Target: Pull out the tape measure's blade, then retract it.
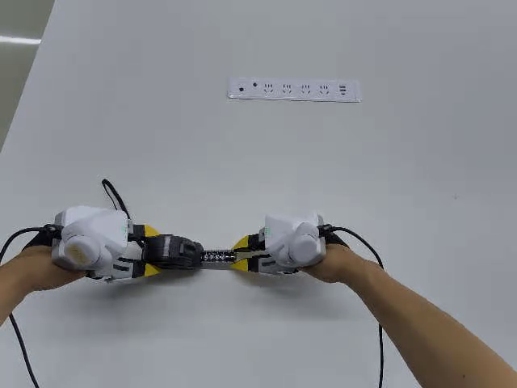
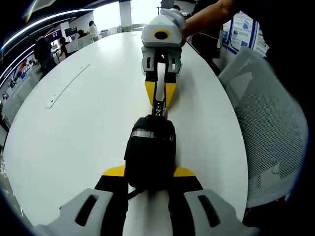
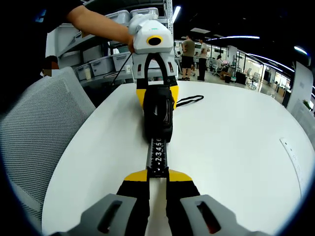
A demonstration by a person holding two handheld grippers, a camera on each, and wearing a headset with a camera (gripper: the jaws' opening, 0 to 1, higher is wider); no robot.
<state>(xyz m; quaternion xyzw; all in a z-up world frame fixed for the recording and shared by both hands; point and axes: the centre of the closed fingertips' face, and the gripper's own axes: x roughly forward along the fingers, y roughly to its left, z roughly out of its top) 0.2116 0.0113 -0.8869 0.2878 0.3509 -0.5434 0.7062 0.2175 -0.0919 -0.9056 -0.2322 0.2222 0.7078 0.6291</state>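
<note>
A person's two forearms reach over a plain white table [image 1: 242, 162], each hand holding a grey-and-white two-jaw gripper with yellow tips. The two grippers face each other, tip to tip, close to the table's near edge. Between them lies a black, chunky tape measure case [image 1: 172, 250], and it sits just above or on the tabletop; I cannot tell which. The left gripper [image 1: 149, 255] has its jaws pressed in on the two sides of the case, gripping it at the rear. A short length of the dark blade with pale printed numerals [image 1: 216, 257] runs out of the case toward the right gripper [image 1: 242, 255], whose jaws are pinched together on the blade's far end. The blade is straight and level between case and tips. A thin black cable [image 1: 113, 194] curls on the table behind the left gripper. Farther back, well apart from the hands, a long white power strip [image 1: 294, 89] lies flat on the table. A white mesh-backed chair [image 2: 266, 128] stands beside the table edge.
</note>
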